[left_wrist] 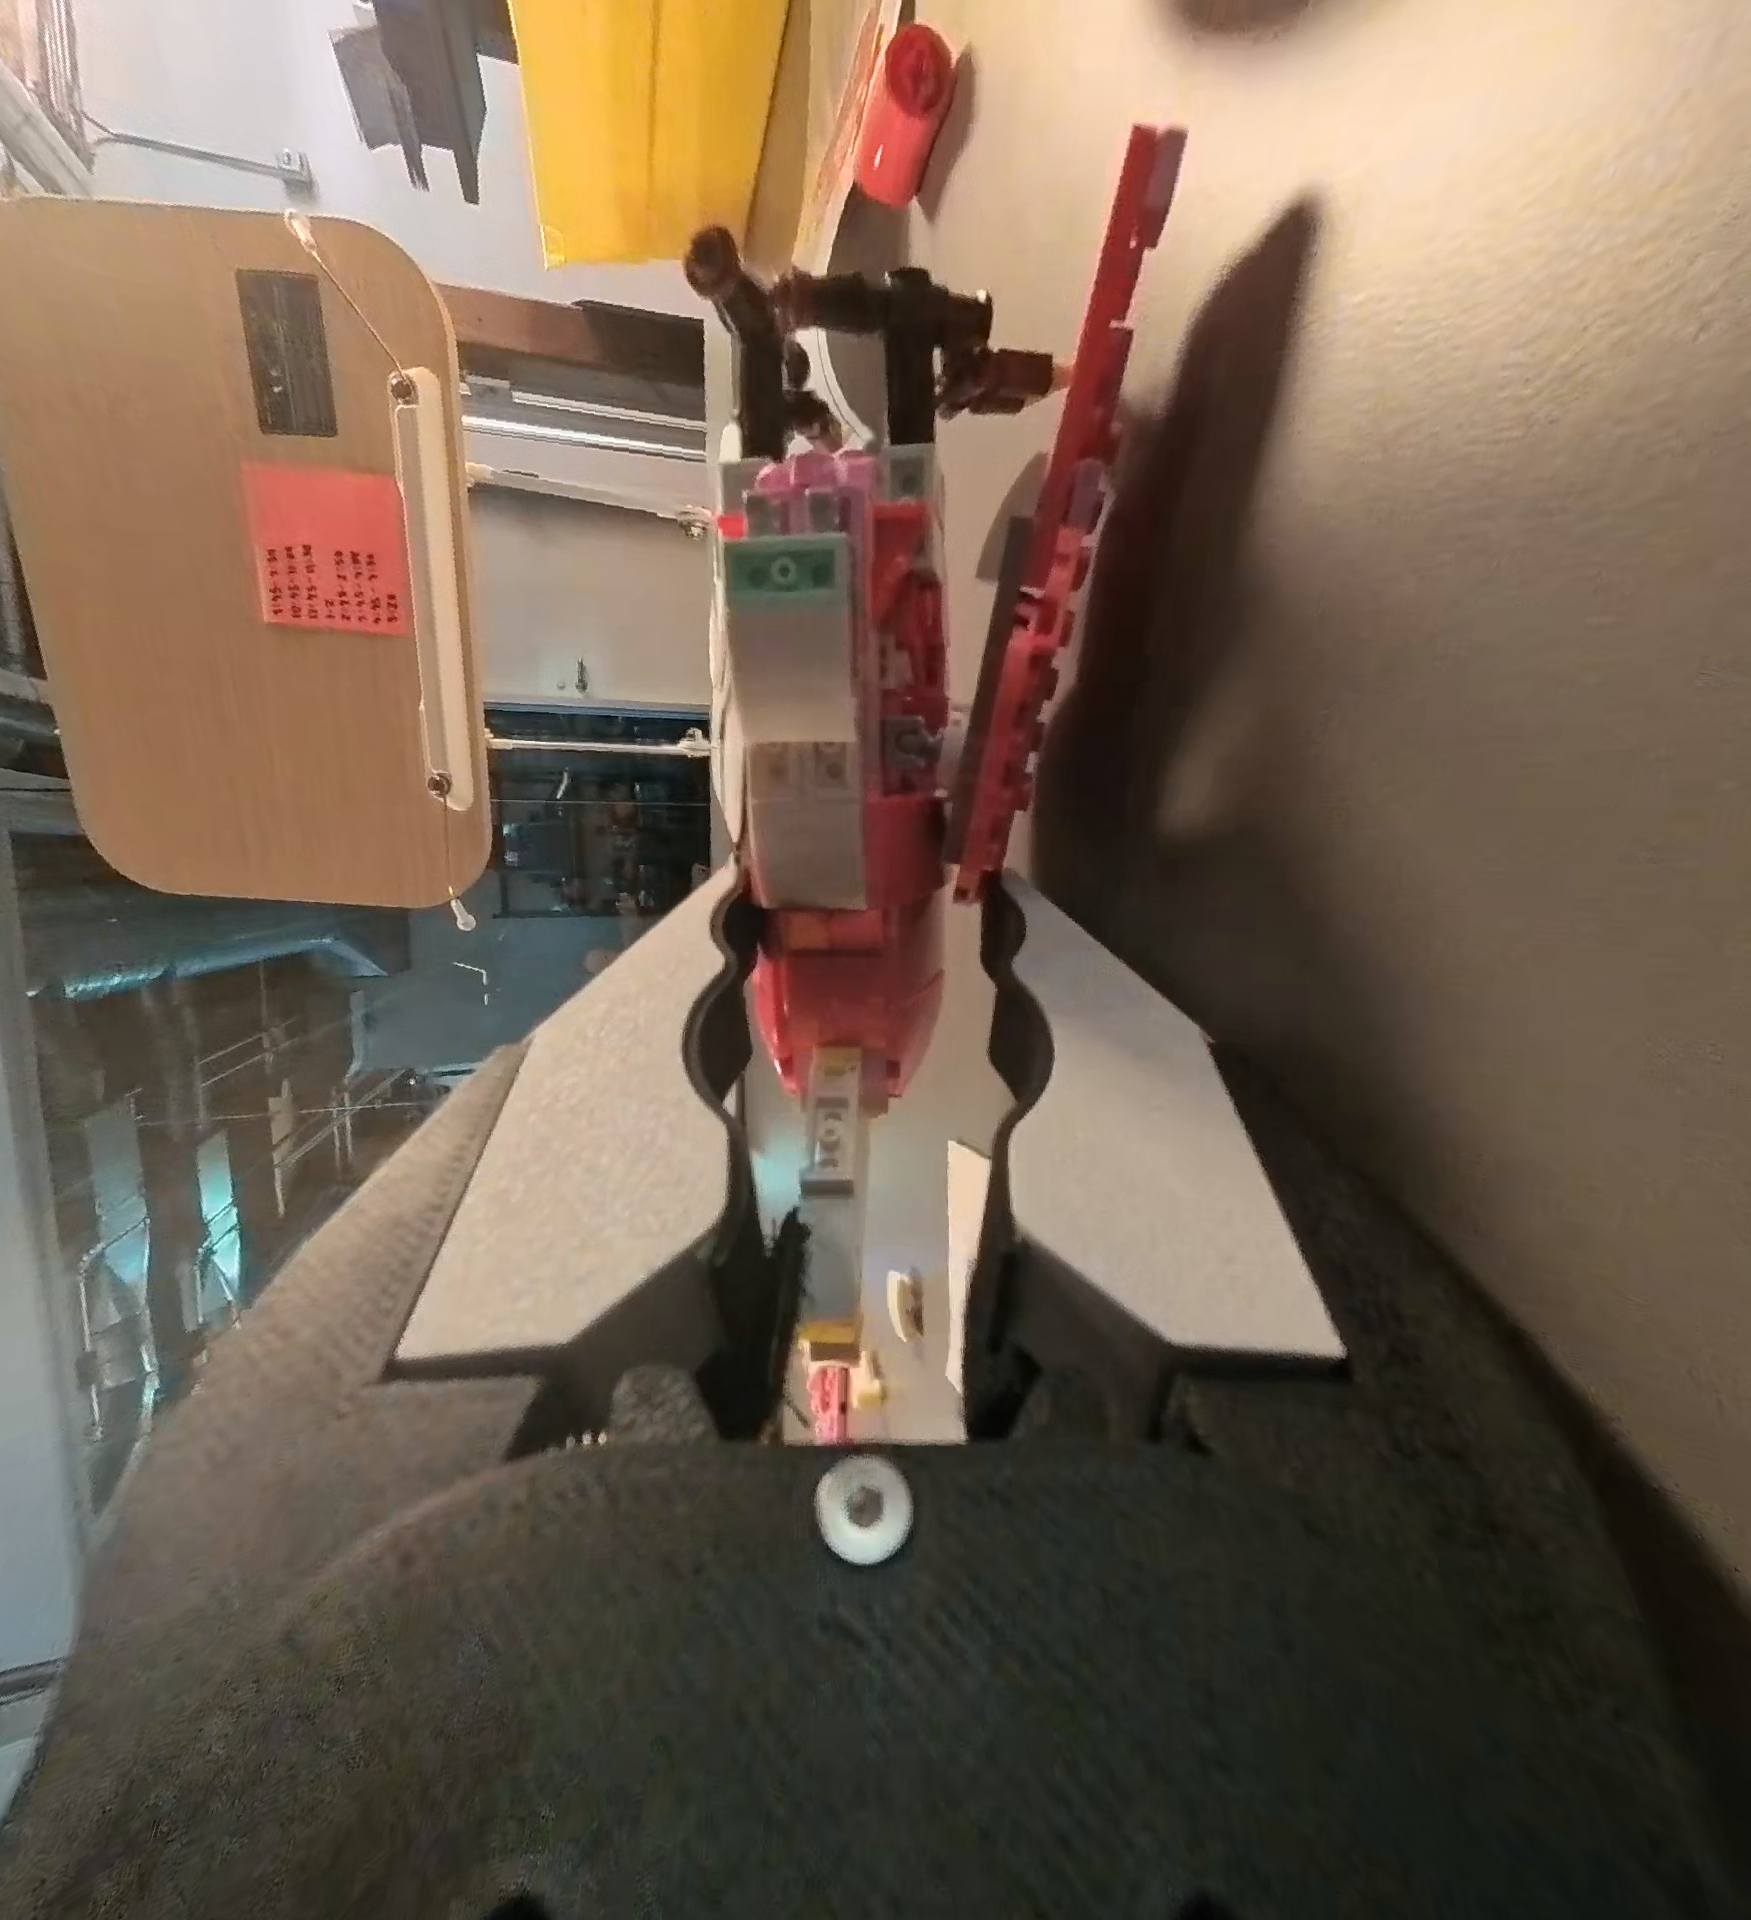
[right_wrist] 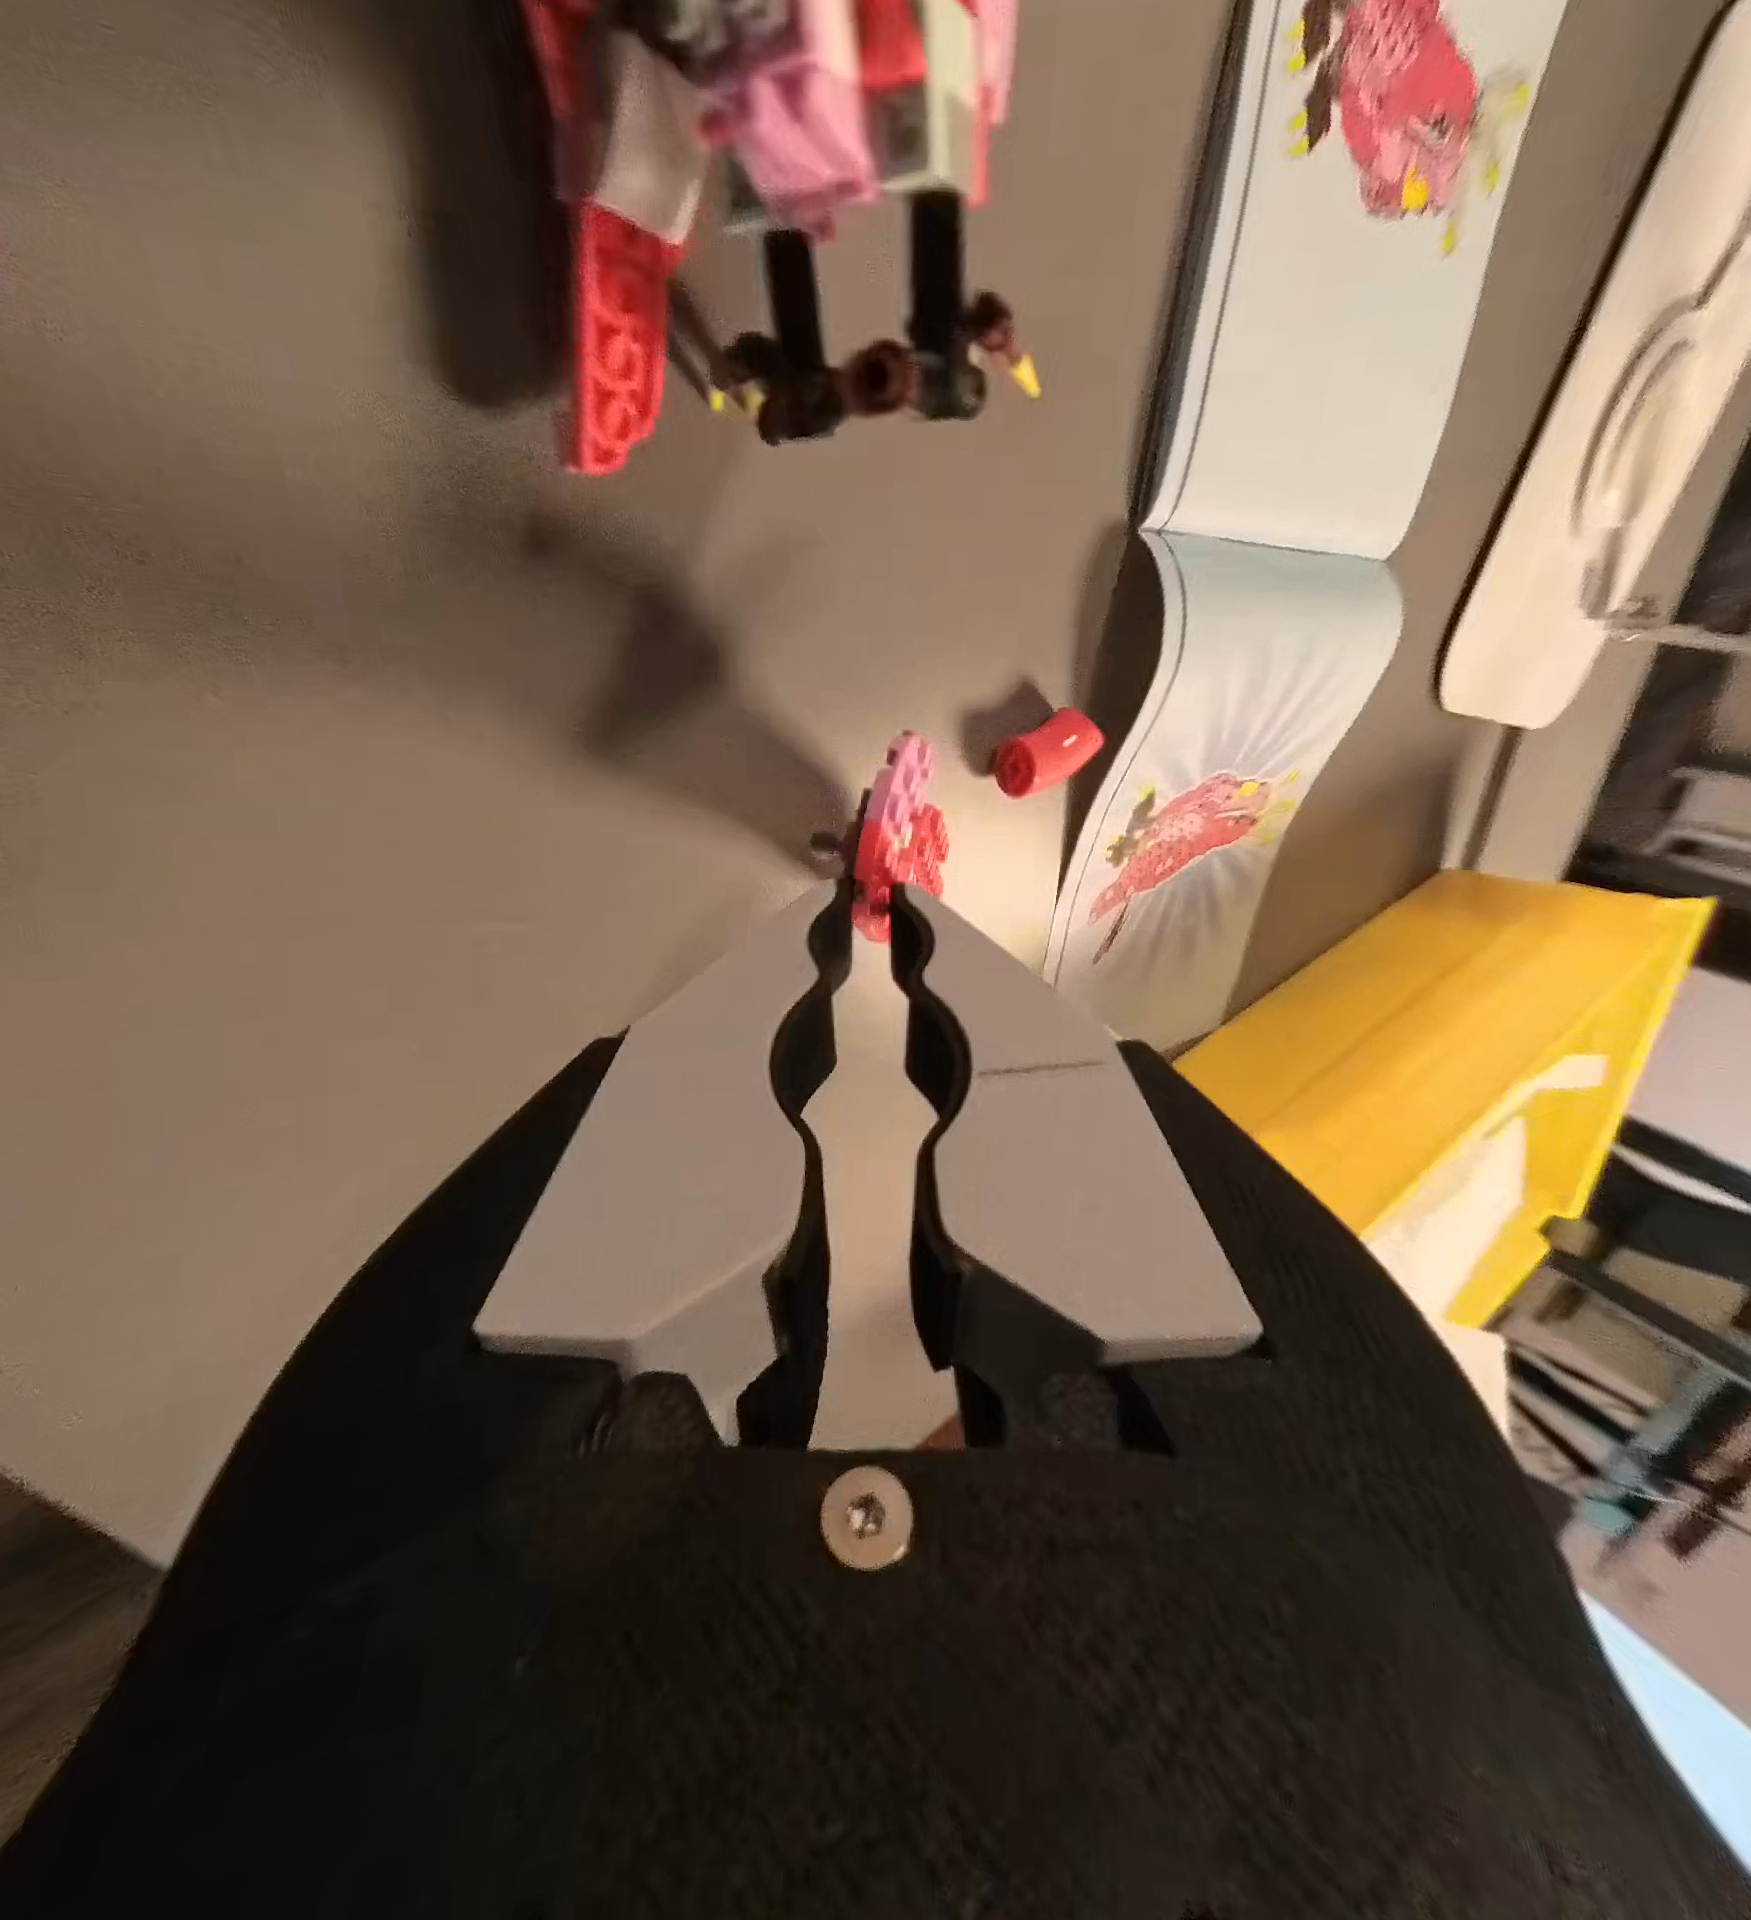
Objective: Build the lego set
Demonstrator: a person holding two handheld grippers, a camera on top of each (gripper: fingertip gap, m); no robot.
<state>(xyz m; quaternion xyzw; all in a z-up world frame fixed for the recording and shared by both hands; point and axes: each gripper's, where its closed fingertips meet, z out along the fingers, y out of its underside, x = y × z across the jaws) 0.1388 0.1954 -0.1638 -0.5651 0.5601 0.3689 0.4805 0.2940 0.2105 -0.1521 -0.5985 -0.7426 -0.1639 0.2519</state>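
A: Bird of red, pink and grey bricks (left_wrist: pixel 829 727), black legs outward, sits between the left gripper's (left_wrist: pixel 866 935) fingers; the near finger touches its body, though I cannot tell whether the far one does.

B: The right wrist view shows that bird only at its top edge. The right gripper (right_wrist: pixel 876 914) has its fingers clamped on a small red and pink brick piece (right_wrist: pixel 902 831), over the grey counter (right_wrist: pixel 227 831).

A: Beside it?

B: A loose red cylinder brick (right_wrist: pixel 1047 750), an open booklet with bird pictures (right_wrist: pixel 1245 727), a yellow bag (right_wrist: pixel 1422 1091).

A: Mine alone shows a wooden board (left_wrist: pixel 227 540) bearing a pink note with handwriting.
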